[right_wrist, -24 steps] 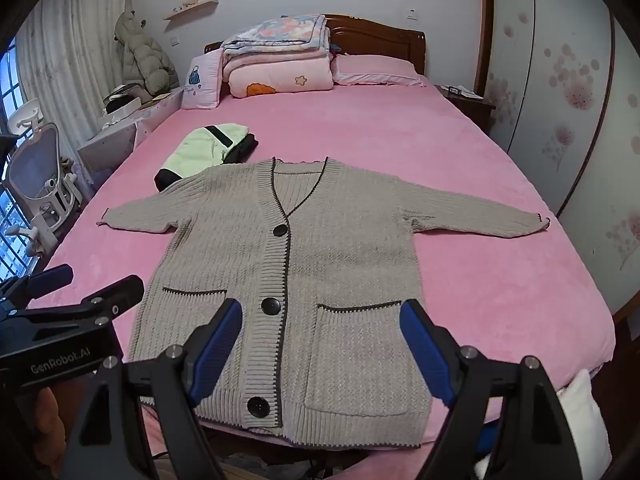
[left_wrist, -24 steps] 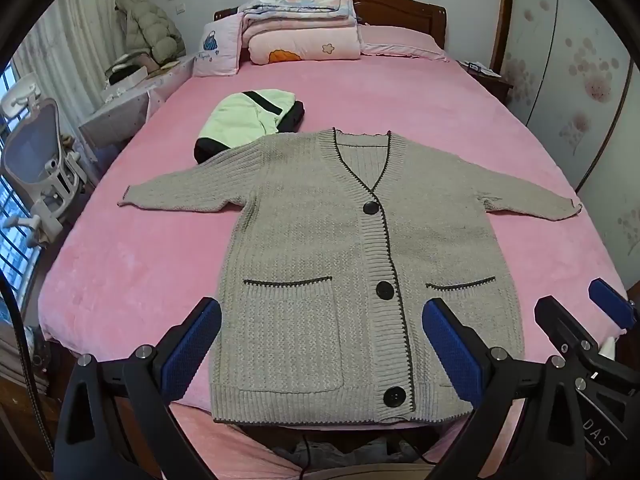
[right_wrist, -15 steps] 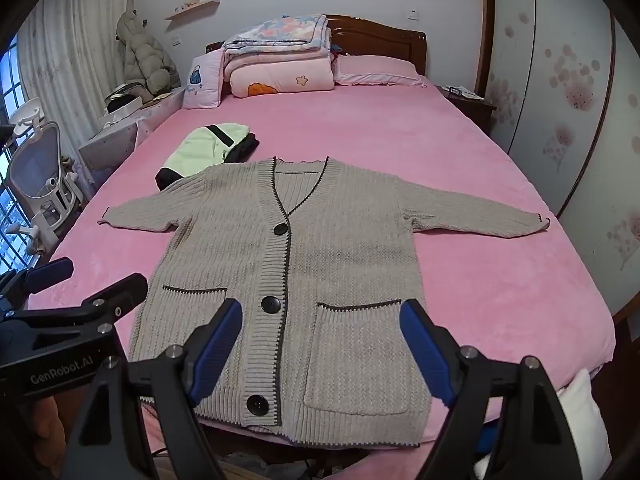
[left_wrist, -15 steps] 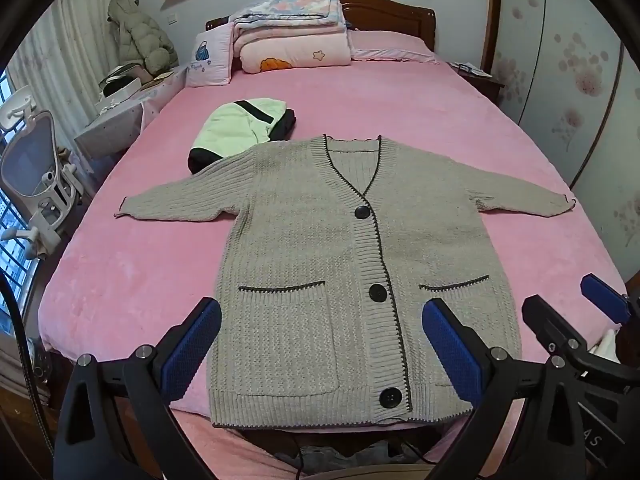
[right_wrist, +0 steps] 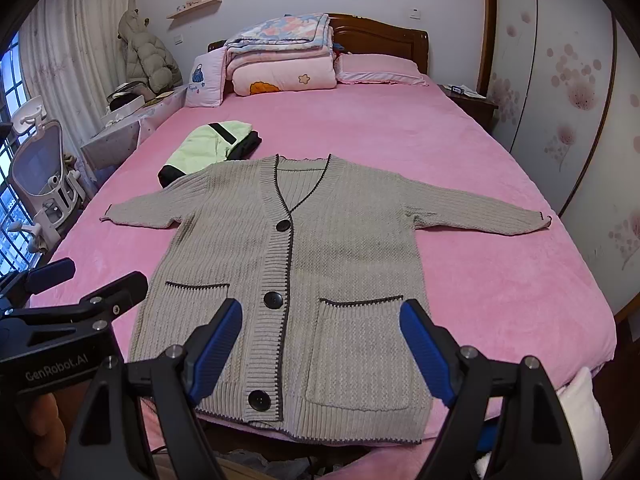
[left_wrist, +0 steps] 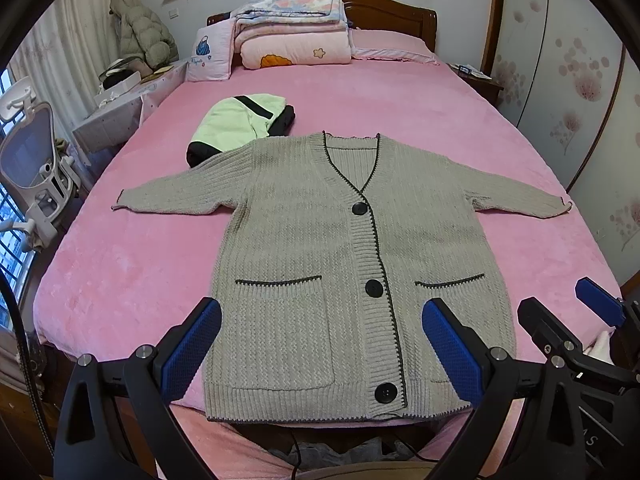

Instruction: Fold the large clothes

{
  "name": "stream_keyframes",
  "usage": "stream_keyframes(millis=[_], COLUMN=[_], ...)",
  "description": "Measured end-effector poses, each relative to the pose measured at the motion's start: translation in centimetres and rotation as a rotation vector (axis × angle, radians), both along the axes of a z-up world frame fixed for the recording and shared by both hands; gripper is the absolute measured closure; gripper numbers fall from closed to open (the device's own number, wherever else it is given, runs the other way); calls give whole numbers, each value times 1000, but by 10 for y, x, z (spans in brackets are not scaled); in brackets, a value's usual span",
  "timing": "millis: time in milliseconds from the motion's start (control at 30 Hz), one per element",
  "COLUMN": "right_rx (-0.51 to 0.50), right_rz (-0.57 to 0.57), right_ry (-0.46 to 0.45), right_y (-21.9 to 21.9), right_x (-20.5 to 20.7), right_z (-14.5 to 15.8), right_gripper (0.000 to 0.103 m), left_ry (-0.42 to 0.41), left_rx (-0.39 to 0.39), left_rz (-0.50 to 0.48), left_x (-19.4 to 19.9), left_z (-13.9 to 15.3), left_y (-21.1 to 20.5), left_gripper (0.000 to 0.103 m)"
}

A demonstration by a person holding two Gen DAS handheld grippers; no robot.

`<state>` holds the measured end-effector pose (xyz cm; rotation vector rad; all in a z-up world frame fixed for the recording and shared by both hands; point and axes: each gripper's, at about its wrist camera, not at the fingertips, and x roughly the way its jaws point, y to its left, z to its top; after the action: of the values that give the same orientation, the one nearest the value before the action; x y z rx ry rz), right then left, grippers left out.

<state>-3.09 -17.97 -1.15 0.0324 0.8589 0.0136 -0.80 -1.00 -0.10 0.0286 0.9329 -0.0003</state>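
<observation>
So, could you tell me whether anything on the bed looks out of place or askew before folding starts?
Mostly tidy: the grey knitted cardigan lies flat and buttoned on the pink bedspread, sleeves spread. One oddity: its shoulder overlaps the folded pale green and black garment, and its hem overhangs the near edge.

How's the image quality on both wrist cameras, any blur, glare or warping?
Left wrist: sharp, evenly lit, no glare; fisheye bows the bed edges, dark corners. Right wrist: equally sharp; cardigan knit is crisp, wardrobe lines curve, window at the left edge is bright but not blown out.
</observation>
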Motion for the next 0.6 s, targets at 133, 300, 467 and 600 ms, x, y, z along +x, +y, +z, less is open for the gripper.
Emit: stream_keyframes(millis=[133,300,467,600], right_rx=[2,0,1,1], right_rz=[2,5,6,5], right_ry=[7,8,12,13], right_y=[-1,0,0,1], right_x=[1,1,1,0], right_z=[-2,-5,-5,-5], right_gripper=[21,21,21,21], left_ry=[12,19,21,21], left_rx=[-3,-4,-3,-2], left_rz=[1,1,2,0], left_x=[0,-1,-1,-1], left_z=[-2,-2,-1,-1], left_y=[1,0,1,1], left_gripper=[3,3,3,3])
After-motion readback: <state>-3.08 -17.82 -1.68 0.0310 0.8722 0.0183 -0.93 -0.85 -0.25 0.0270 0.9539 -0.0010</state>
